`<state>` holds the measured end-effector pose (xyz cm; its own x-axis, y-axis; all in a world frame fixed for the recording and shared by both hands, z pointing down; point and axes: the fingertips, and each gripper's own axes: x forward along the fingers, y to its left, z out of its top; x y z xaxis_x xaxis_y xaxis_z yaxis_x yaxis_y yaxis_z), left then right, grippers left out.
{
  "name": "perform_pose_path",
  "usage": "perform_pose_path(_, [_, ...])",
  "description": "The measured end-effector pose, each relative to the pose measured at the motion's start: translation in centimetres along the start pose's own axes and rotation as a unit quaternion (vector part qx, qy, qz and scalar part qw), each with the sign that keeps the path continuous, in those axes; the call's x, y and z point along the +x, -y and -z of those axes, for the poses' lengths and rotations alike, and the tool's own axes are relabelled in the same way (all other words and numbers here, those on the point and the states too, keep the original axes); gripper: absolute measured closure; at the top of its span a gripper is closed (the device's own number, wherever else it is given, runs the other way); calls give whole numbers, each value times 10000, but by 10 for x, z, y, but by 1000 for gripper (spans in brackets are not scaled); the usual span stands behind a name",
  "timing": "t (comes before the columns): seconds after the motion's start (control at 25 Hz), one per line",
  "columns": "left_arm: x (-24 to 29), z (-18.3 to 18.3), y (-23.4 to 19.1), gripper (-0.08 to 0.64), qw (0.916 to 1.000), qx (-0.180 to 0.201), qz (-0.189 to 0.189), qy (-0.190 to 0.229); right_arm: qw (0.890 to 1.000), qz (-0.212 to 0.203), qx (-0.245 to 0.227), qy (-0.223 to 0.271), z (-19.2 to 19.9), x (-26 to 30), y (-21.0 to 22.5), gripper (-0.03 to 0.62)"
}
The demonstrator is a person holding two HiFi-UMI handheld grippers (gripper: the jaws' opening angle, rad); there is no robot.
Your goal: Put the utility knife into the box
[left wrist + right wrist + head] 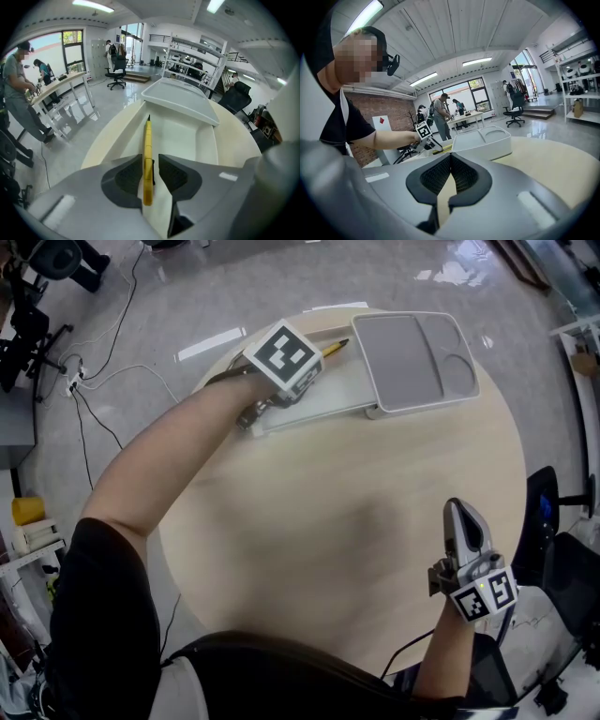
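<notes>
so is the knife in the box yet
Probably in: the slim yellow utility knife lies within the walls of the open white plastic box, between the parted pads of the left tool; resting or not, cannot tell.

round beige table (375, 521), glossy grey floor (187, 296), black office chair (116, 75), shelving (197, 56)

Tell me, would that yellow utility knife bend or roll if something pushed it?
Probably stiff: the utility knife runs dead straight along its whole length. Its slim, flat-looking body would likely slide, not roll, on the smooth floor of the white box. It looks light; the dark pointed tip deserves care.
</notes>
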<state>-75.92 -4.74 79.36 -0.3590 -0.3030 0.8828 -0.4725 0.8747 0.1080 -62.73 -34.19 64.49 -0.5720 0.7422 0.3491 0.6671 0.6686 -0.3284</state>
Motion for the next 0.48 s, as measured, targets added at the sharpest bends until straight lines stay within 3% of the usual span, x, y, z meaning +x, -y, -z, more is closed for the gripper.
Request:
perform_pose_path(0.08, [-3, -7, -1, 392, 9998, -9, -119, 175, 10000, -37, 19, -15, 2, -2, 0, 577])
perform_pose_path(0.16, [-11, -14, -6, 365, 9985, 76, -369, 388, 10000, -68, 7, -28, 3, -2, -2, 577])
perform_pose_path(0.48, [-54, -35, -3, 362, 9851, 94, -895, 1466, 9999, -54, -85, 76, -9, -18, -10, 577])
